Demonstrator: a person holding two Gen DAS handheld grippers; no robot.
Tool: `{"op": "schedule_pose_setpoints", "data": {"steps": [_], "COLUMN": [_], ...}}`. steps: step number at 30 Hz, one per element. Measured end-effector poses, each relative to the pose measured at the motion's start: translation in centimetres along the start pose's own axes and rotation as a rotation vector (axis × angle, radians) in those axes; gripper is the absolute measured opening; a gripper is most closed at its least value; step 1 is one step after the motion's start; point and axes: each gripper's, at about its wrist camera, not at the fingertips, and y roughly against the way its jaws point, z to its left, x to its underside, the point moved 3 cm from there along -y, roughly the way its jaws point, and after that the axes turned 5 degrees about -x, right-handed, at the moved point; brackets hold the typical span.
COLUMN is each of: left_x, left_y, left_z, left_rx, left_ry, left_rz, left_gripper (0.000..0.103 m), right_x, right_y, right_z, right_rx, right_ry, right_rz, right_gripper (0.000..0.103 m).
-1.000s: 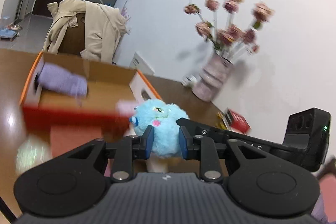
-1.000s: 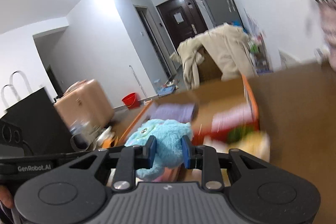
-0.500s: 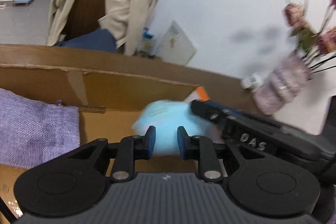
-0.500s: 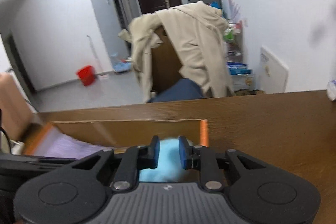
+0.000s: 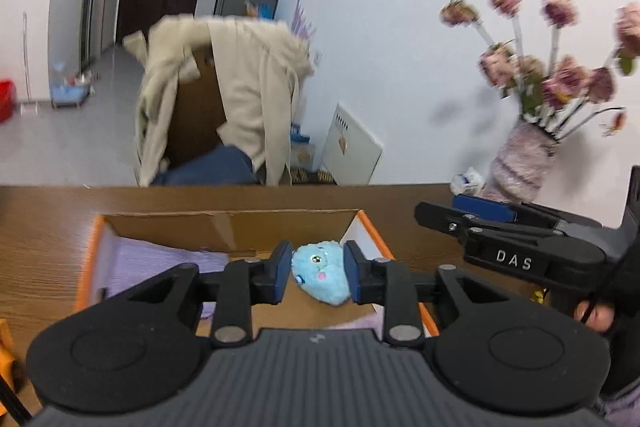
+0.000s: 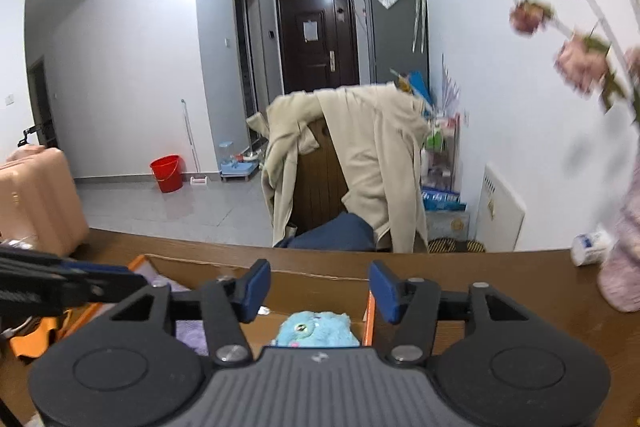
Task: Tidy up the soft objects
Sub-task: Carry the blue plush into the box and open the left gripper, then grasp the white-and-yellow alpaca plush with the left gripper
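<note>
2 sets of jaws are opening over the same toy. In the left wrist view the left gripper [image 5: 318, 277] has its blue pads either side of the fluffy light-blue plush creature with a stitched face [image 5: 320, 277]; the gap is narrow and the pads look just beside or brushing the fur, so I cannot tell whether any pinch remains. In the right wrist view the right gripper [image 6: 318, 291] stands wide, its pads well apart with nothing between them, and the toy [image 6: 316, 329] lies below and behind them.

Its place is the right end of the open brown cardboard box with orange edges [image 5: 228, 223], close to the right wall, with a folded lavender knitted cloth [image 5: 160, 267] filling the left part. The box sits on the brown wood-grain bench [image 5: 48, 223], back from its far edge.

Risks from here, as I judge them:
- Fur may snag on a left pad, so that a lift of that hand drags the toy up over the low right wall and onto the bench.
- The toy looks tipped against the wall rather than settled flat, so it could roll once fully free.
- Both tools are crowded over 1 corner; a careless pull-back could knock them together or nudge the box.
- A pinkish woven vase of dried flowers [image 5: 524, 167] stands near the bench's far right edge, within reach of a wide swing by the right hand.
</note>
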Motion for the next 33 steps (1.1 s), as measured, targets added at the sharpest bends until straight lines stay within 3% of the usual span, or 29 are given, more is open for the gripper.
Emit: {"op": "schedule_pose_setpoints", "data": {"steps": [2,4,6,9,13,19,24,27,30,33], "left_x": [0.7,1.7,3.3,5.8,10.1,18.5,24.8,28.2,30.7,31.7], "left_y": [3.6,6.9,10.2,14.6,19.3,24.7,28.0,29.2,29.2,28.2], "left_z": [-0.2,-0.3,-0.1,0.5,1.2,2.7,3.6,3.9,4.3,3.9], "left_rx": [-0.014,-0.034,-0.053,-0.077,-0.109,-0.163,-0.178,-0.197,-0.18,-0.174], "left_ry": [-0.029,-0.066,-0.103,-0.129,-0.162,-0.174,-0.154,-0.119,-0.056,-0.078], "left_rz": [-0.025,-0.04,-0.066,-0.09,-0.135,-0.183,-0.212,-0.239,-0.206,-0.169], "left_gripper": [0.04,0.056,0.058,0.074,0.084,0.096,0.1,0.102,0.103,0.103], "right_x": [-0.2,0.1,1.0,2.8,5.8,13.6,20.5,24.5,28.1,29.9], "right_y": [2.8,6.1,9.6,14.1,19.5,24.1,26.5,27.7,28.4,28.4], "right_z": [1.2,2.5,4.0,6.2,9.1,13.5,16.4,17.2,17.5,17.1], "right_rx": [-0.009,-0.019,-0.035,-0.056,-0.065,-0.041,-0.03,-0.059,-0.083,-0.078], "right_ry": [0.015,0.018,0.02,0.045,0.079,0.139,0.121,0.068,0.033,0.003], "right_rz": [-0.014,-0.036,-0.064,-0.084,-0.129,-0.169,-0.173,-0.141,-0.084,-0.041], "right_gripper": [0.058,0.065,0.072,0.074,0.087,0.092,0.092,0.092,0.092,0.091]}}
